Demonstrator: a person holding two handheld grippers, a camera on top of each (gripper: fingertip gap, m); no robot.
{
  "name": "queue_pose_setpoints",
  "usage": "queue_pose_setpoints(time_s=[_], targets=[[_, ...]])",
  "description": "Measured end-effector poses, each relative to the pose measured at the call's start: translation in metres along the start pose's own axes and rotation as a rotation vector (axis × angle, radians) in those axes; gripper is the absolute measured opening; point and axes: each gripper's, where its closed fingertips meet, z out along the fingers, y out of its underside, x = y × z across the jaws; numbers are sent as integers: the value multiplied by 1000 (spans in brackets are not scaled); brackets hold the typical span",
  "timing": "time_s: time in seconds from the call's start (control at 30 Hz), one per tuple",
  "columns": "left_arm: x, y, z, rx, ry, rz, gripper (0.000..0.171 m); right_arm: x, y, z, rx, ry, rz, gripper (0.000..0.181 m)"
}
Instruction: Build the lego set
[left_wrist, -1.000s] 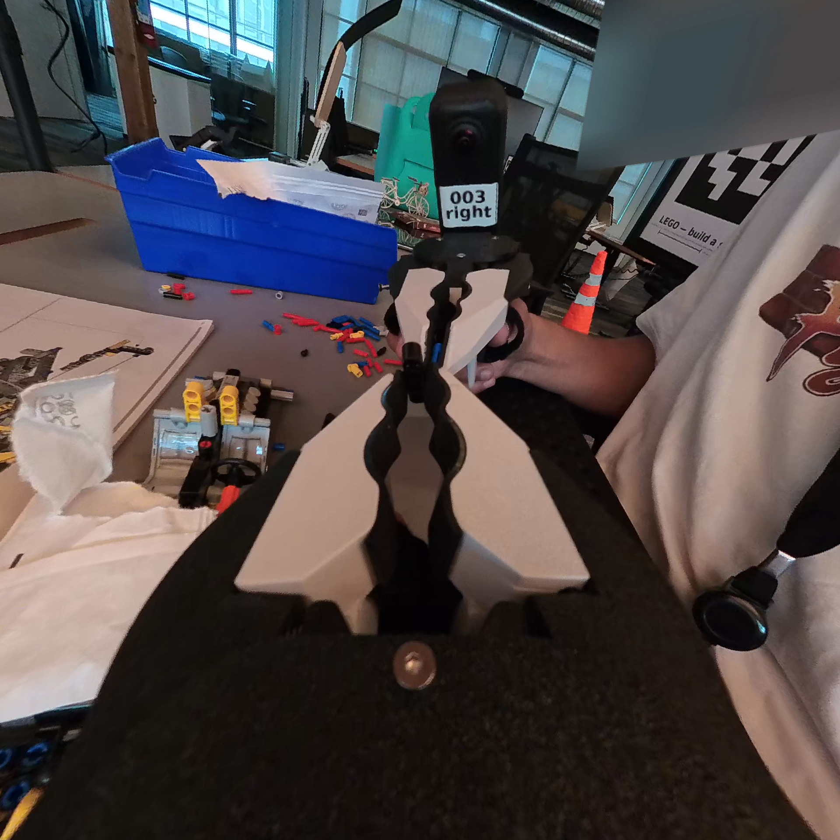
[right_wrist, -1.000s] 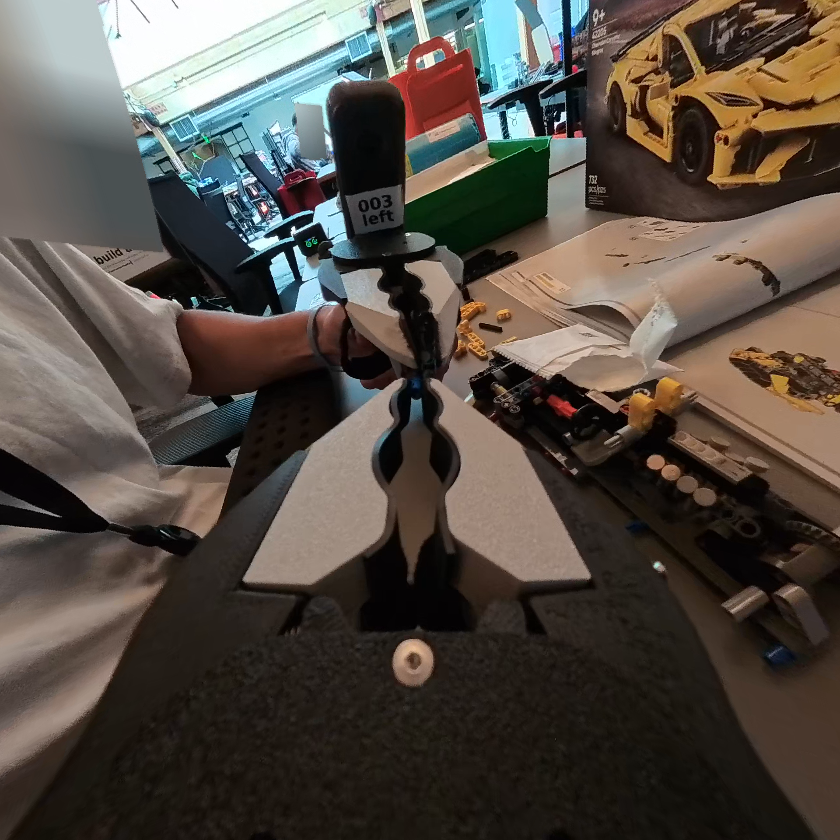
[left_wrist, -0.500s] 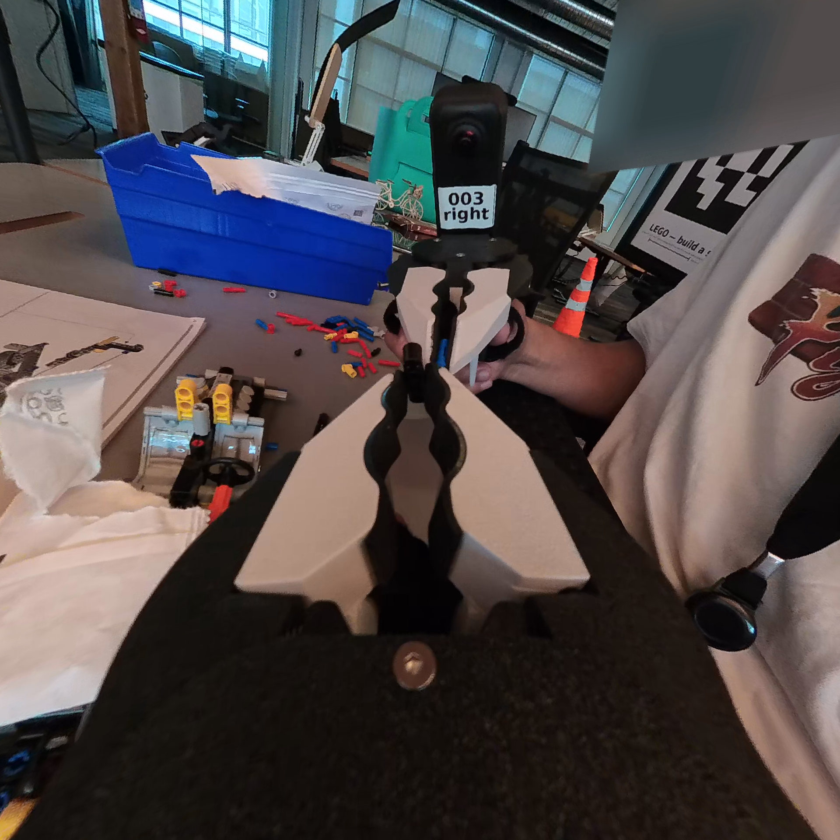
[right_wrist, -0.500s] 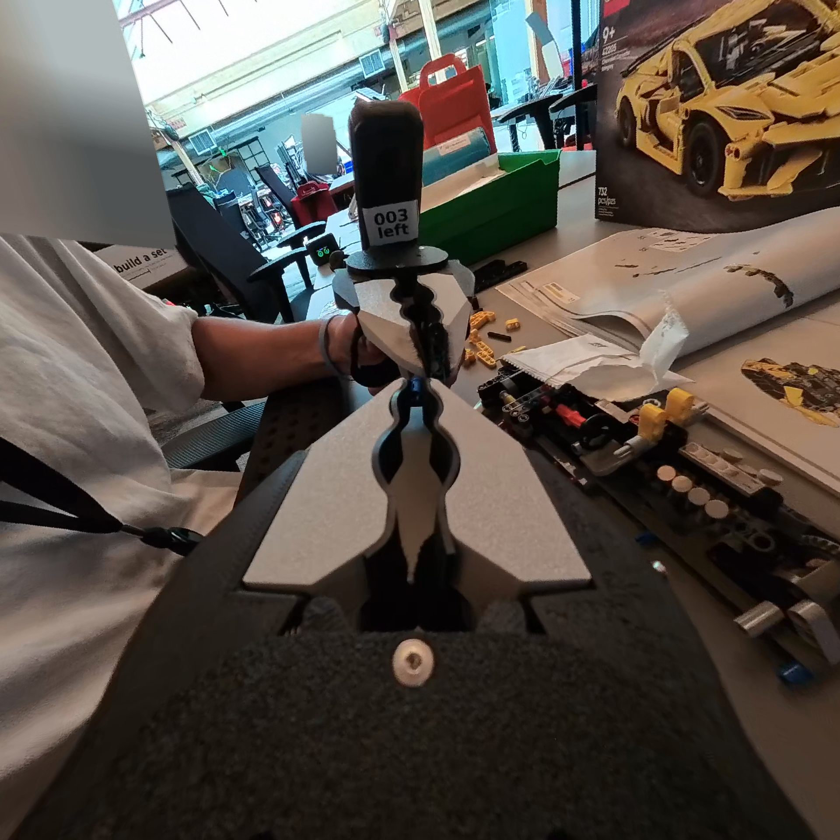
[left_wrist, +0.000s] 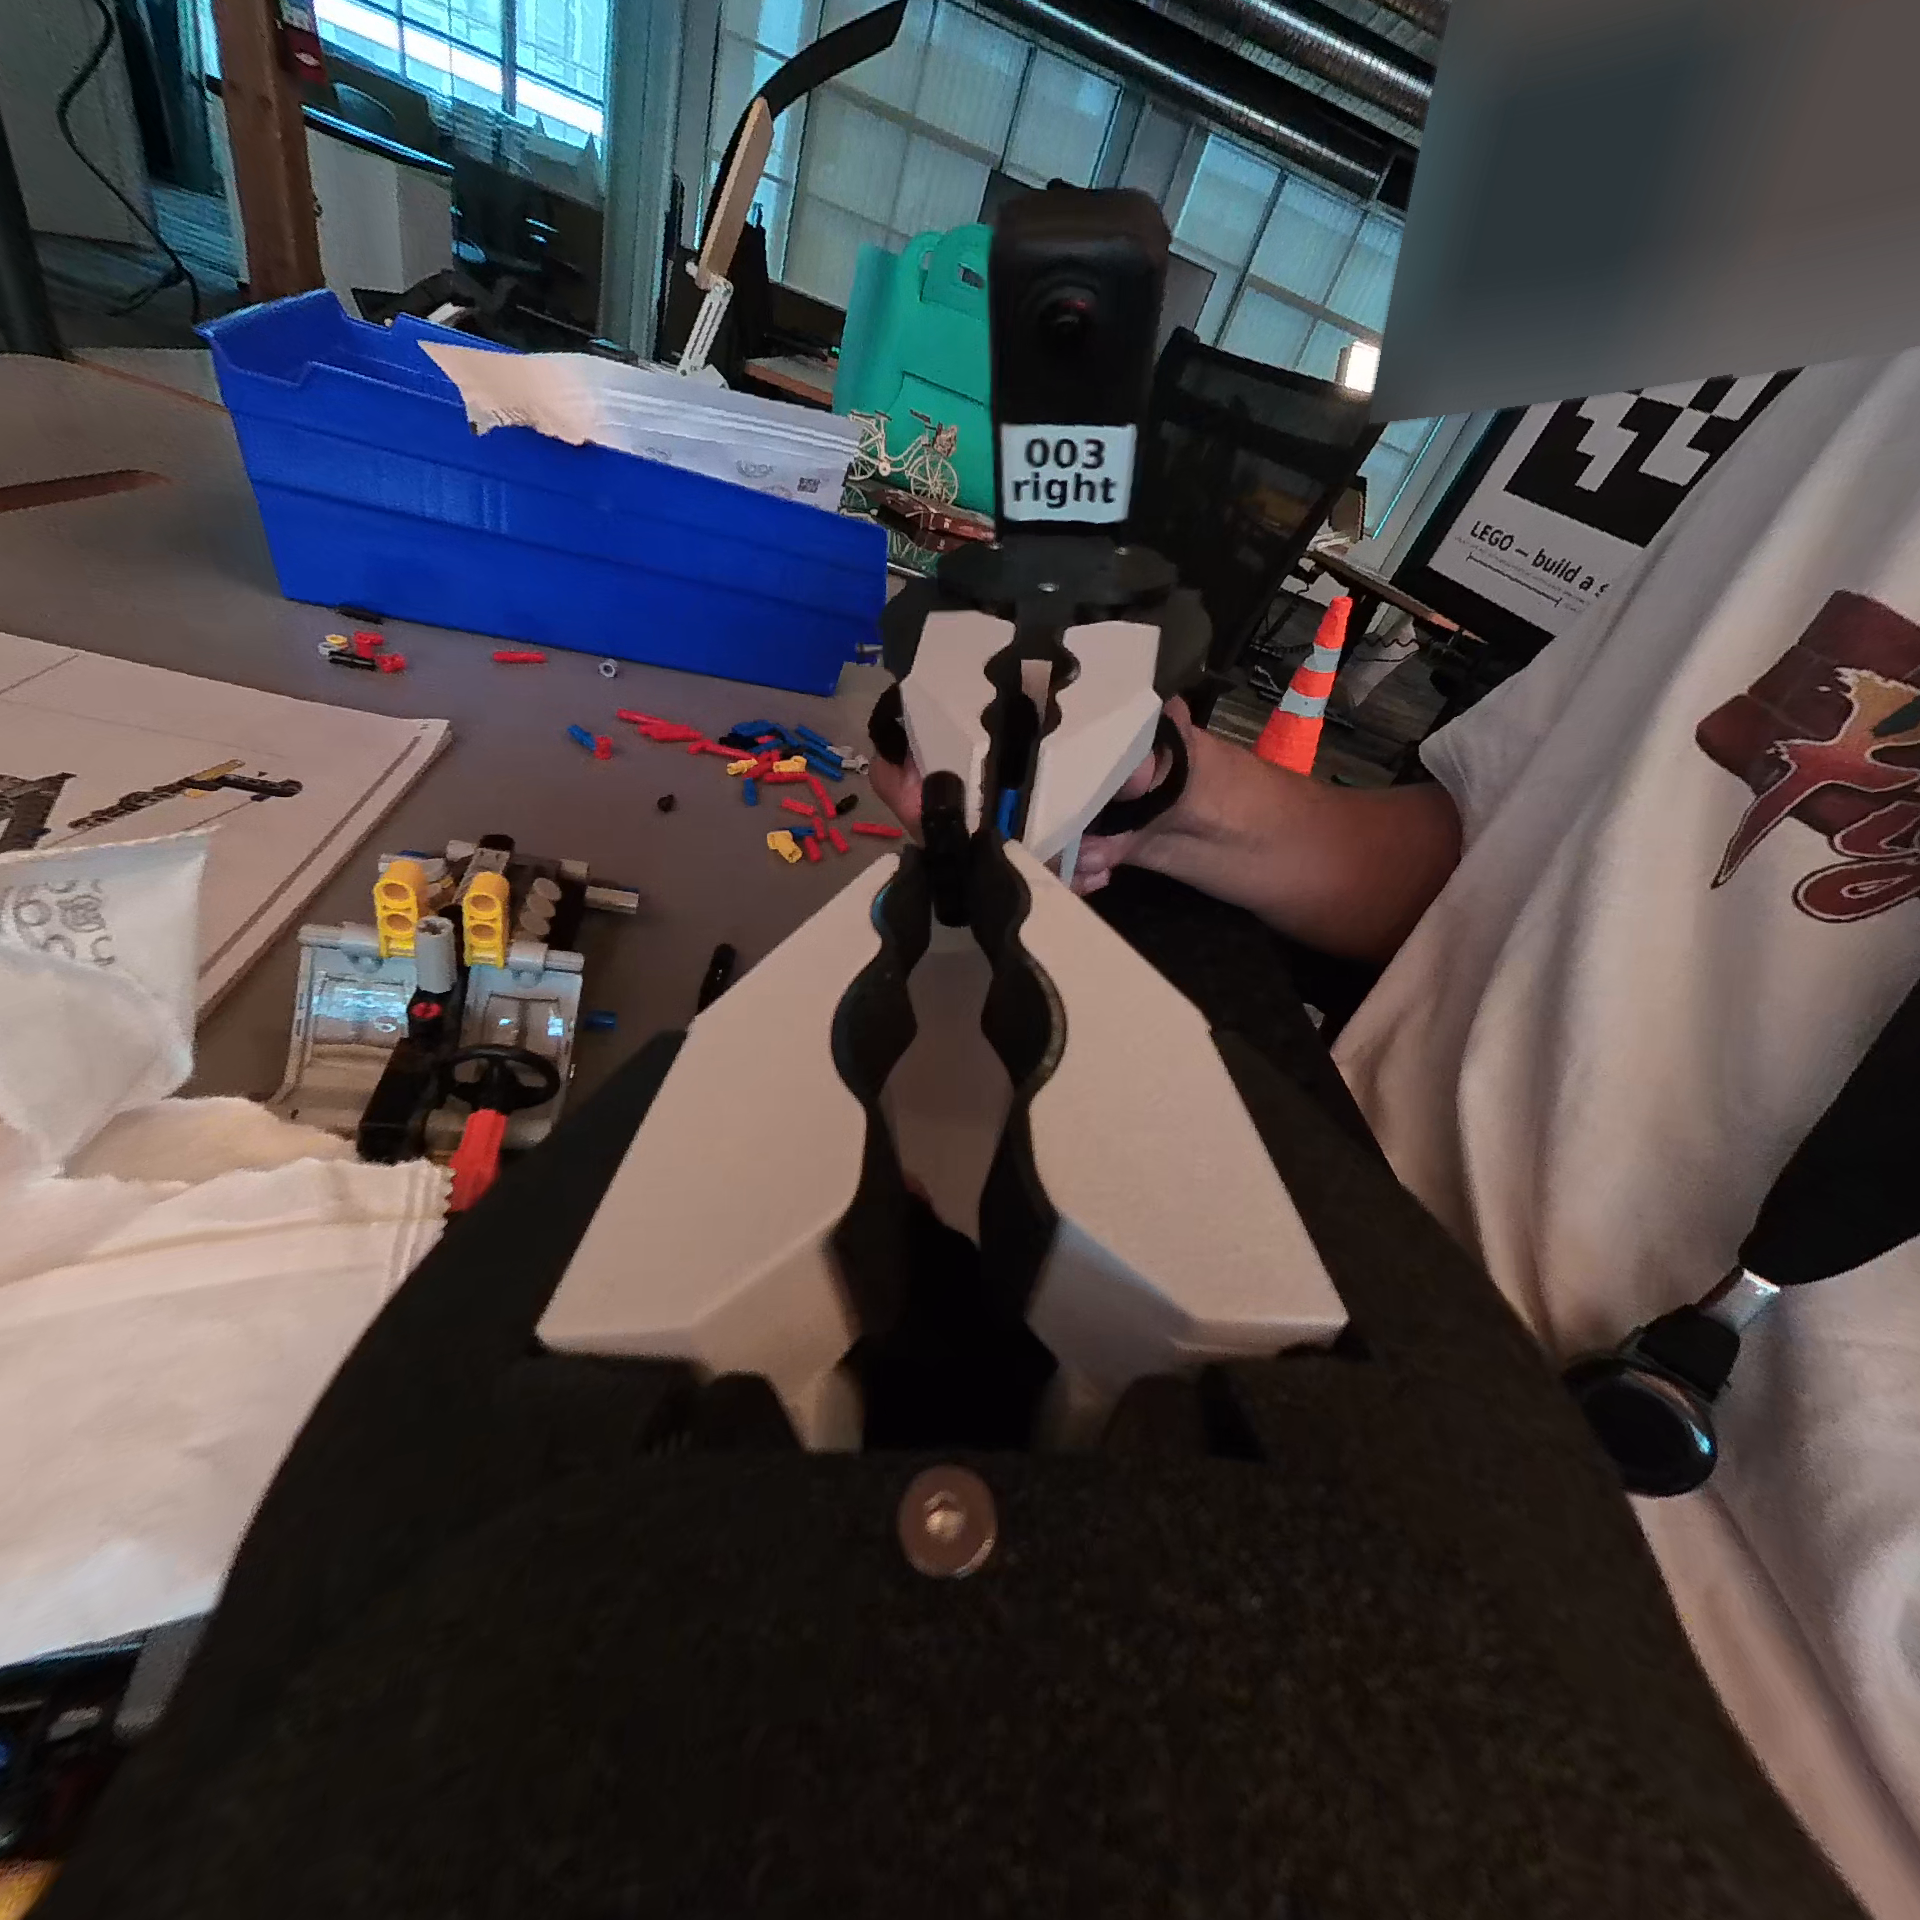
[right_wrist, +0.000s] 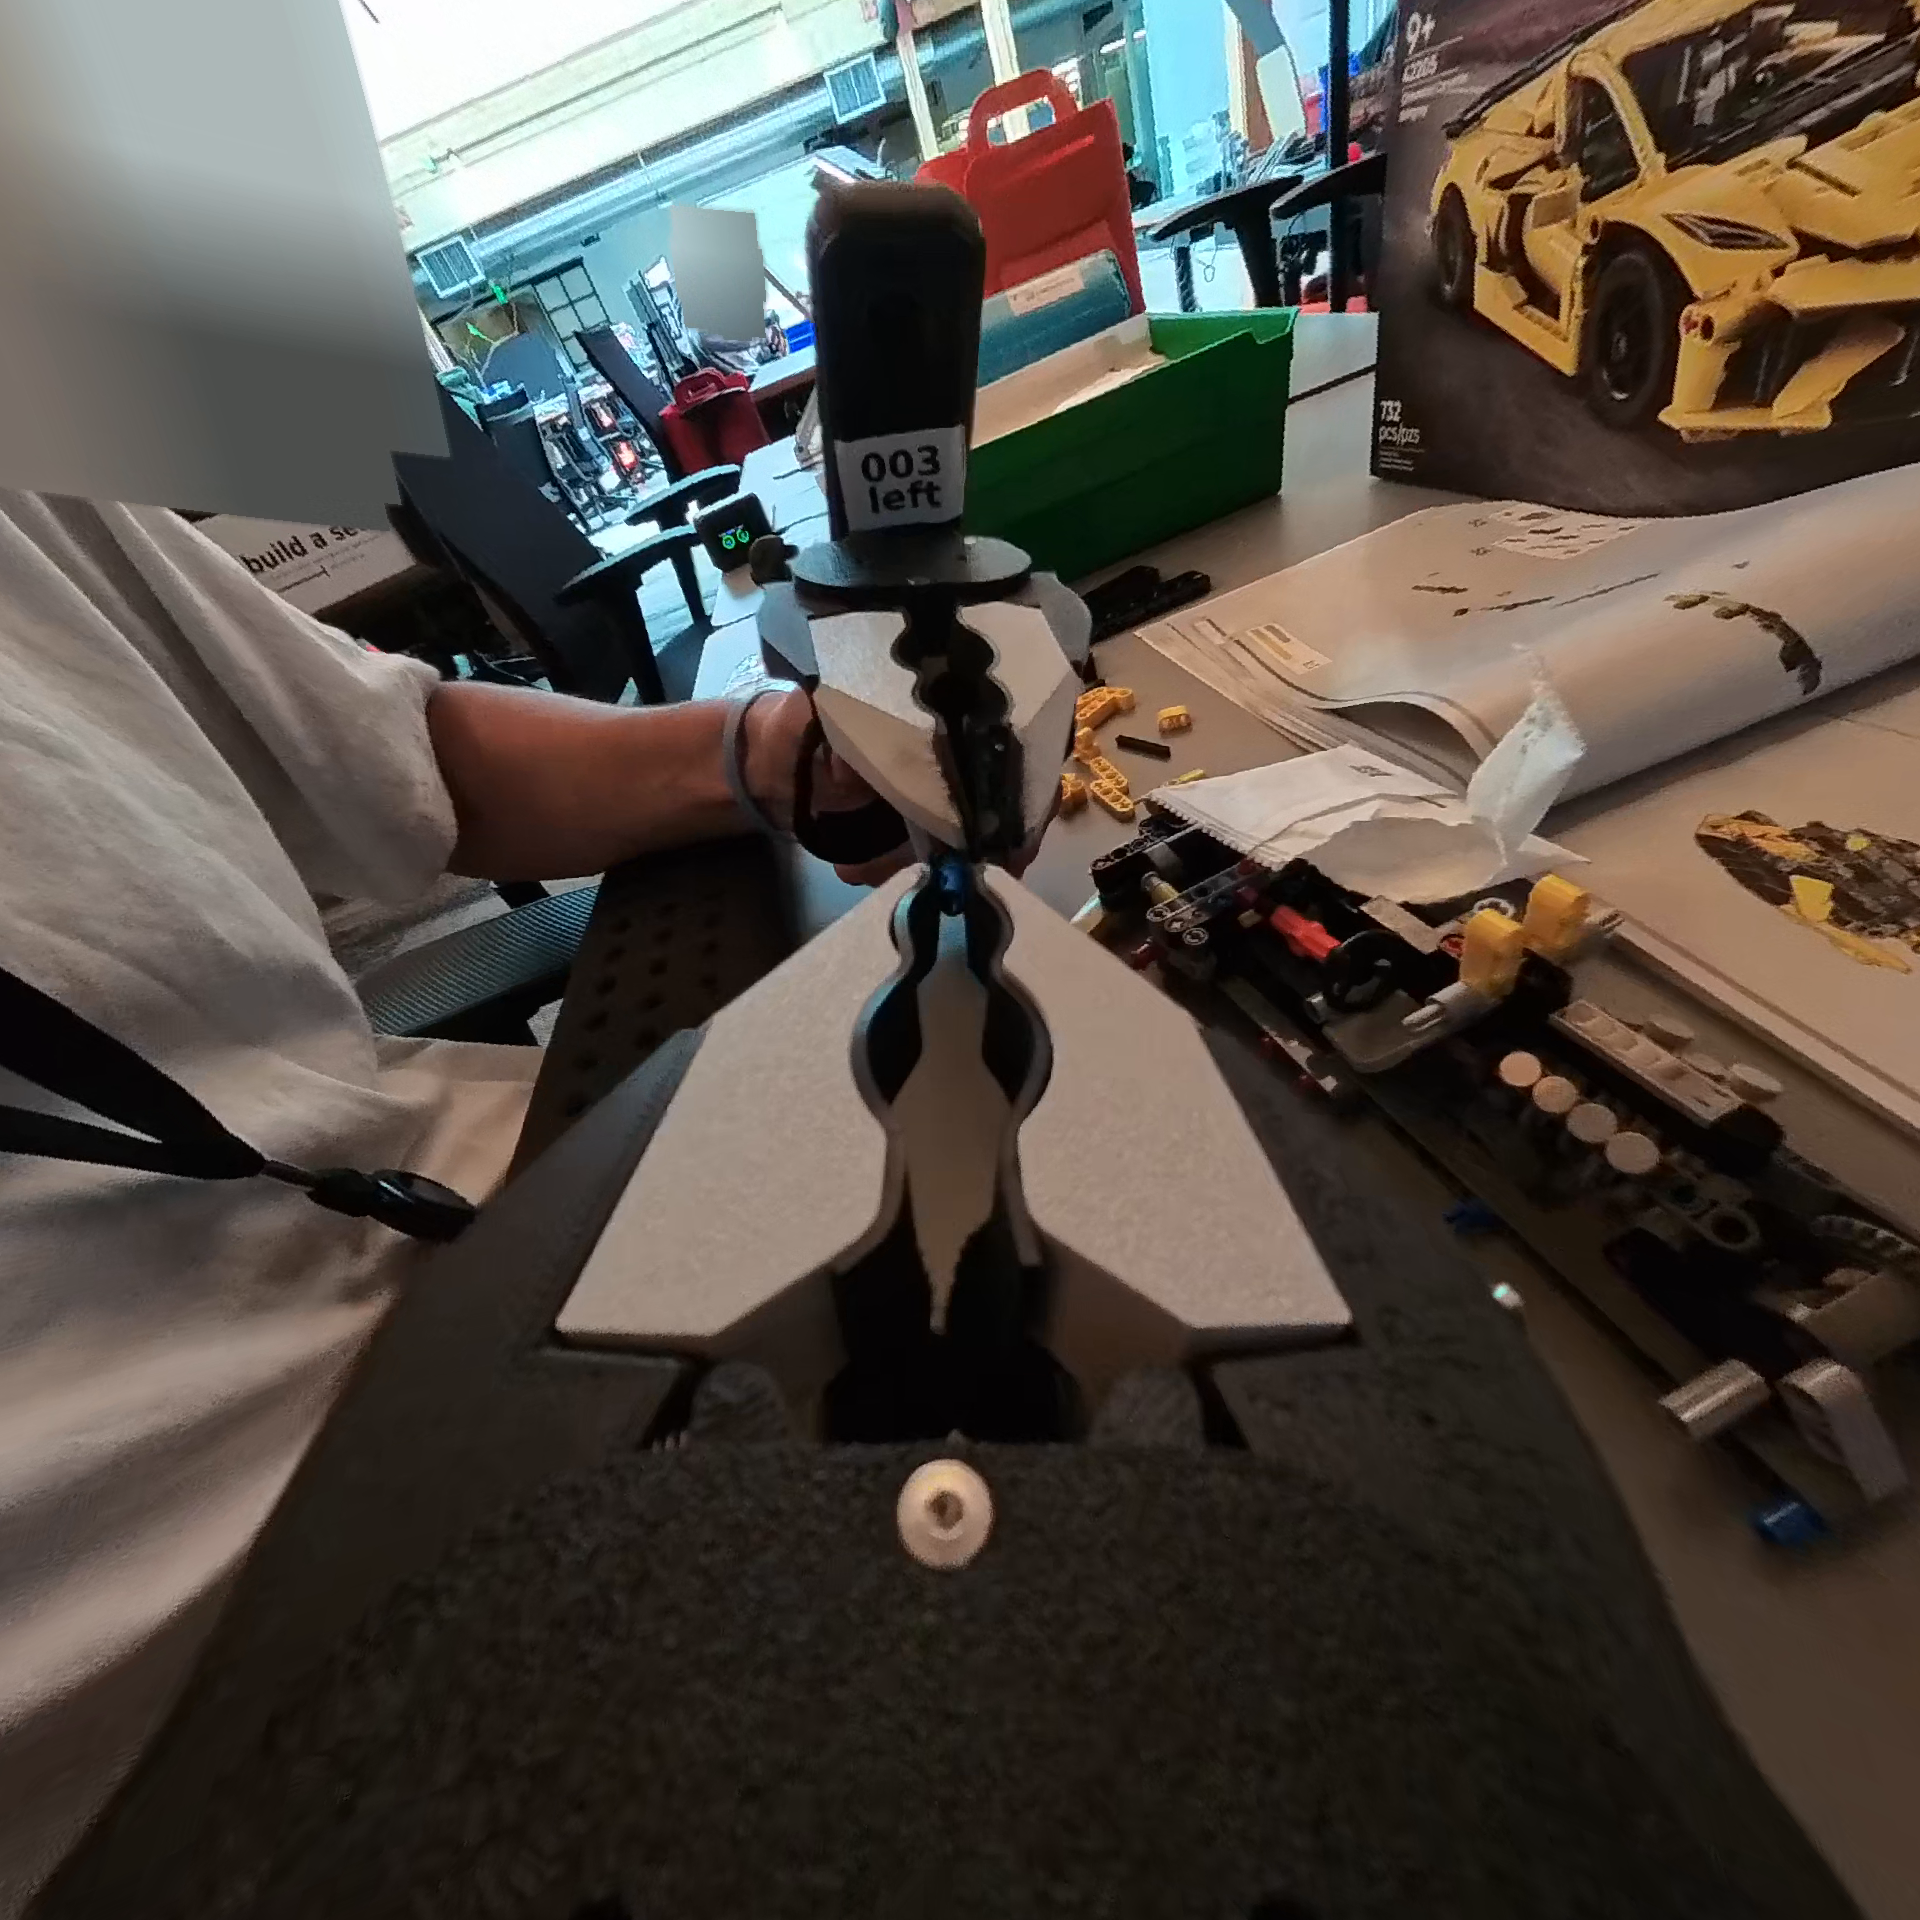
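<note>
The two grippers meet tip to tip in the air, just off the near edge of the table. The left gripper has its fingers pressed on a black piece that sticks up from the tips. The right gripper pinches a small blue pin. The blue pin touches the black piece, but the fingers hide how they join.

On the table to the left in the left wrist view sits the half-built car model, grey and black with two yellow parts and a red peg. White paper bags lie near it and cover its near end. Farther off is a blue bin with paper in it. Small red, blue and yellow pieces are spread on the table near the bin.

In the right wrist view, the car model lies on the right, partly under a torn white bag. The open instruction book lies beyond it. A green bin and the box with a yellow car stand at the far side. Yellow pieces lie just behind the left gripper. The person's white shirt fills the left side.
</note>
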Motion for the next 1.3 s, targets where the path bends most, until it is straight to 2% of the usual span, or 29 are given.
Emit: queue_pose_setpoints(time_s=[0.13, 0.23, 0.43, 0.53, 0.67, 0.87, 1.17, 1.3], targets=[[-2, -1, 4, 21, -16, -39, 6, 2, 3, 1, -21, 56, -119, 4], [1, -18, 4, 142, 31, -154, 6, -2, -12, 0, 61, 102, -249, 4], [-6, -46, 2, 379, 106, -406, 5, 5, -43, -4, 206, 302, -398, 3], [-9, -47, 3, 444, 150, -535, 5, 7, -46, -4, 204, 382, -486, 4], [-12, -44, 4, 463, 179, -611, 5, 10, -43, -3, 165, 439, -572, 4], [-4, -51, 4, 545, 329, -746, 5, 3, -50, -4, 250, 357, -478, 4], [0, -54, 4, 591, 395, -799, 5, -1, -52, -6, 291, 331, -443, 3], [0, -55, 6, 588, 381, -779, 5, -2, -54, -7, 319, 300, -391, 3]])
